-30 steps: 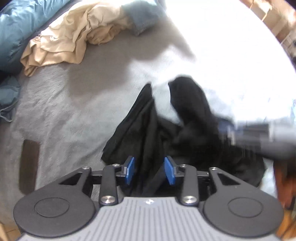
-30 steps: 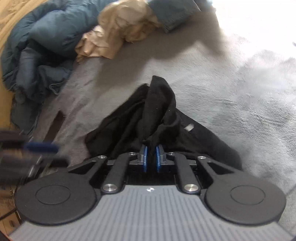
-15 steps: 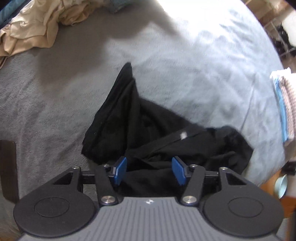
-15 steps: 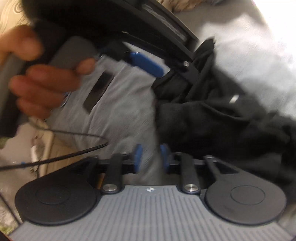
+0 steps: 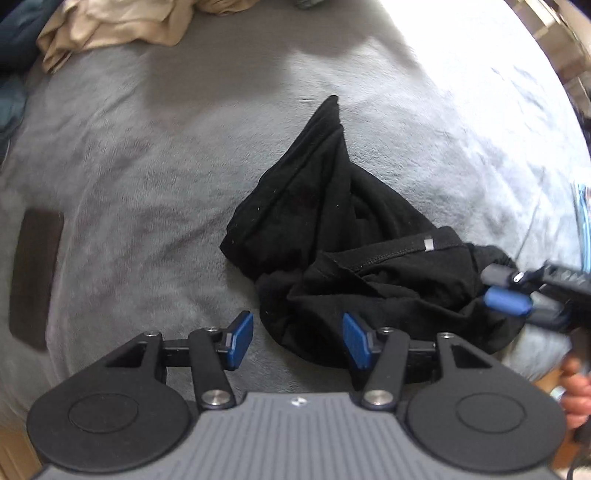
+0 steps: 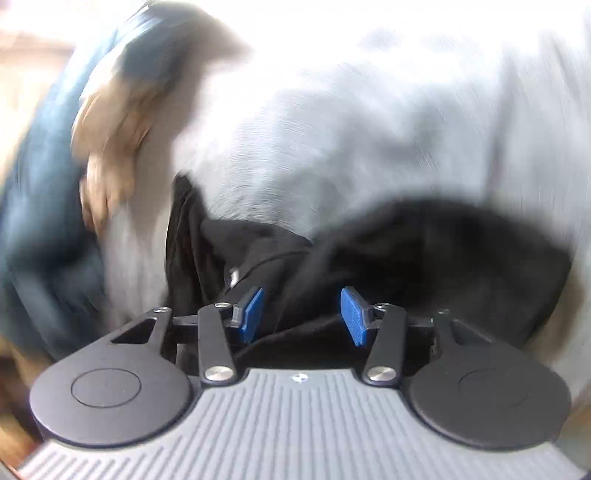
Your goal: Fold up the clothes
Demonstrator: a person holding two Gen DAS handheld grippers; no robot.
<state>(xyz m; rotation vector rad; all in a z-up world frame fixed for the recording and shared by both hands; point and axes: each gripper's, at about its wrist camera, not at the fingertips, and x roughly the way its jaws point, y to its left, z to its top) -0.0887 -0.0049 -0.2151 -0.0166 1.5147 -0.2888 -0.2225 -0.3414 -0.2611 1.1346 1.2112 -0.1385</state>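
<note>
A black garment (image 5: 332, 236) lies crumpled on the grey blanket (image 5: 155, 155), with a hem and small grey tag facing up. My left gripper (image 5: 298, 341) hovers open over the garment's near edge; cloth lies below its right pad and nothing is pinched. In the left wrist view my right gripper (image 5: 506, 295) comes in at the garment's right end, with a hand (image 5: 574, 391) behind it. The right wrist view is blurred. There my right gripper (image 6: 301, 317) has its jaws opening, and the black garment (image 6: 424, 258) lies under and between the pads, unpressed.
A beige garment pile (image 5: 122, 26) and a blue duvet (image 5: 14, 33) lie at the far left of the bed. A dark flat rectangle (image 5: 35, 273) rests on the blanket at the left. Stacked fabric (image 5: 583, 221) shows at the right edge, beyond the bed's rim.
My right gripper let go of the raised black cloth, opened and swung round to the garment's right end. The garment dropped into a heap. My left gripper opened wider and sank toward the near edge.
</note>
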